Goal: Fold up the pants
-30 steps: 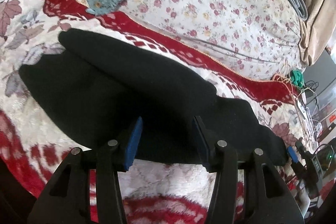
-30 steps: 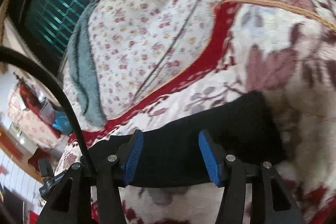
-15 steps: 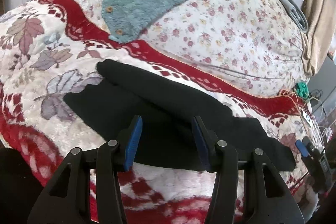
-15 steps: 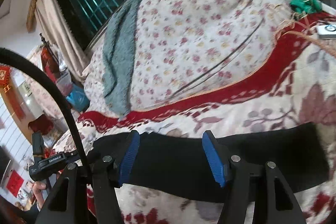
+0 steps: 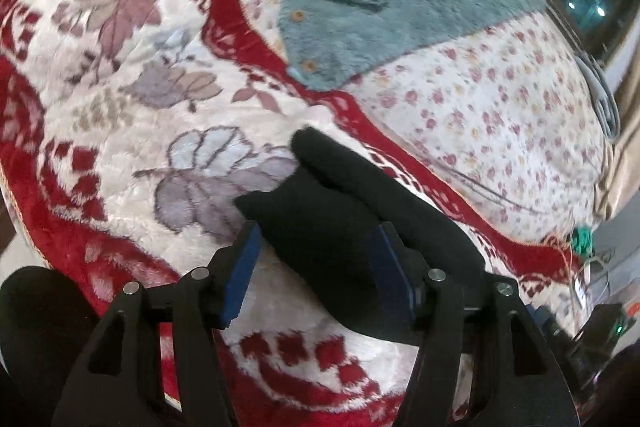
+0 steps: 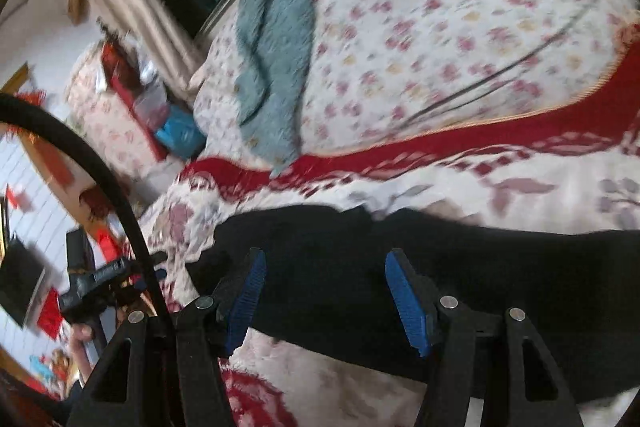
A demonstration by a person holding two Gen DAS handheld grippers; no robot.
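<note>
Both my left claw (image 5: pixel 316 269) and right claw (image 6: pixel 324 293) hover wide open, gripping nothing, over black pants (image 5: pixel 340 219) lying on the floral blanket (image 5: pixel 132 115).

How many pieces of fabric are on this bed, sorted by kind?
Black pants: 1
Fluffy teal buttoned garment: 1
Red-and-white plush leaf-pattern blanket: 1
White quilt with small red flowers: 1
Total: 4
</note>
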